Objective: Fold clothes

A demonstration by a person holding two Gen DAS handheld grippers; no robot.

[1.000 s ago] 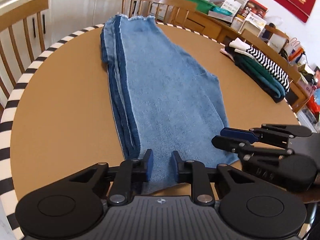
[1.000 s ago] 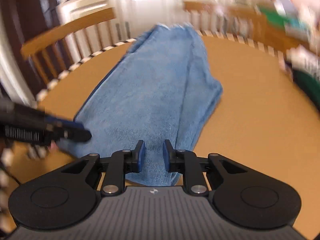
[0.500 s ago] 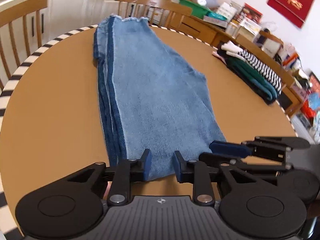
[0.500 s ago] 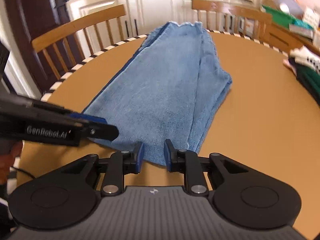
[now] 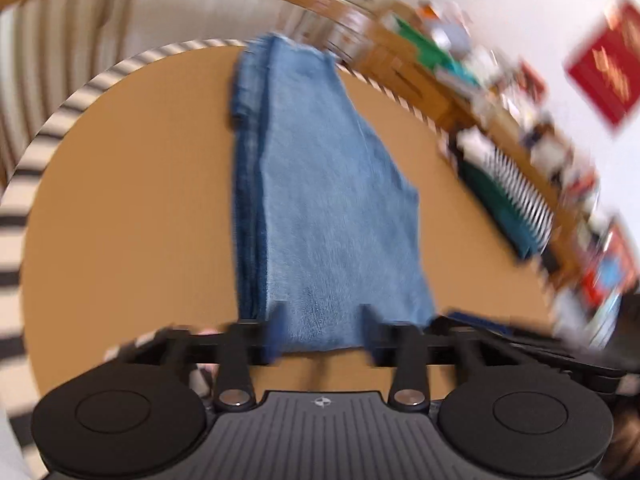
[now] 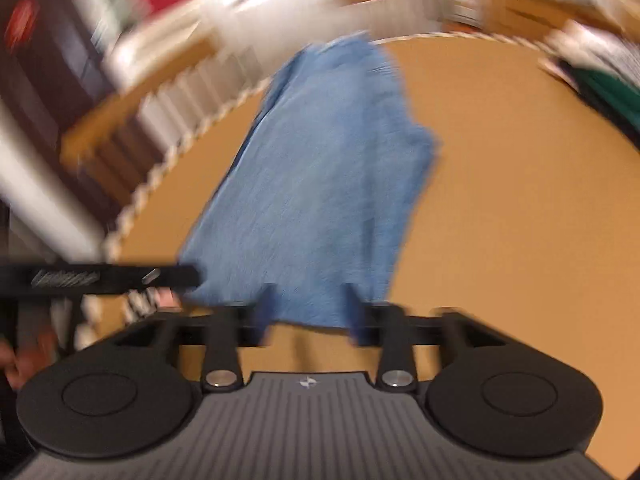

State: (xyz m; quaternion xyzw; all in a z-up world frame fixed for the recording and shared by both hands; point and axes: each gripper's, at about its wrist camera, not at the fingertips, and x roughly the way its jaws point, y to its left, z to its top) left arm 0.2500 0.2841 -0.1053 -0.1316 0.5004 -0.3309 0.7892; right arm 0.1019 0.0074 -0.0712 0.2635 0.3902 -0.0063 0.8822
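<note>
Blue denim jeans [image 5: 328, 200], already folded lengthwise into a long strip, are lying across the round tan table [image 5: 132, 200]. You are holding left gripper [image 5: 320, 332] and right gripper [image 6: 306, 308] spread, grasping nothing, at the jeans' near hem; crosswise folds are remaining.

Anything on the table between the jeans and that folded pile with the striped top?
Nothing visible: in the left wrist view, bare brown table separates the folded jeans from the striped pile, though blur could hide something small.
</note>
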